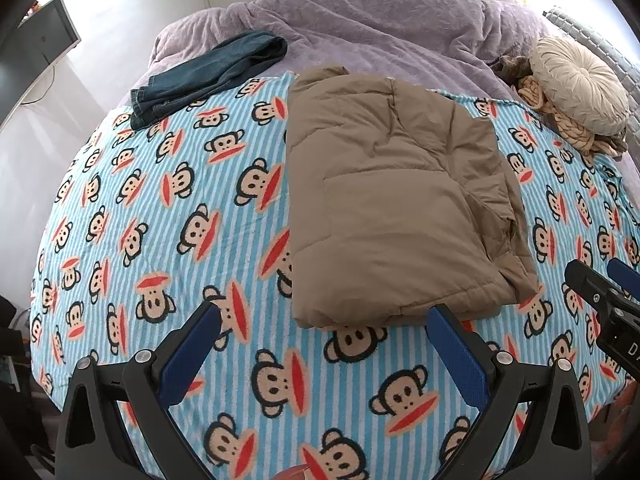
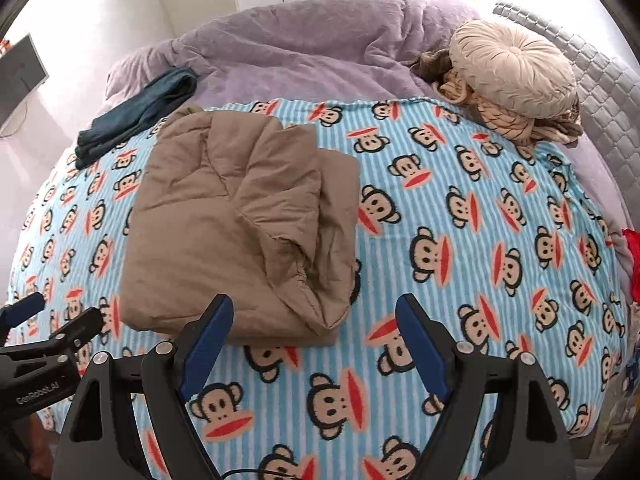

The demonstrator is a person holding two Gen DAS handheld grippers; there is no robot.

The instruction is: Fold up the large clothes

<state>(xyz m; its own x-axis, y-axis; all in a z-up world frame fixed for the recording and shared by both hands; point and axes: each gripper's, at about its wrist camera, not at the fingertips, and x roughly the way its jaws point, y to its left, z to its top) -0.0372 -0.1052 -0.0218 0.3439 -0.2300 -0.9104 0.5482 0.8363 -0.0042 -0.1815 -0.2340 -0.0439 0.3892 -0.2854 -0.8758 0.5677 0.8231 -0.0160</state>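
We see a bed (image 1: 360, 20) covered with a lilac blanket (image 2: 300, 52), and over it lies a blue striped monkey blanket (image 1: 180, 240). On this blanket the brown padded jacket (image 1: 392, 200) rests folded into a thick rectangle, near the front edge. Dark jeans (image 1: 208, 76) lie folded beyond it to the left, partly on the lilac blanket. A round cream cushion (image 2: 516, 76) sits at the far right. Our left gripper (image 1: 324, 320) hovers before the jacket with jaws wide apart, holding nothing. Our right gripper (image 2: 314, 312) is likewise wide open and empty, just at the jacket's near corner.
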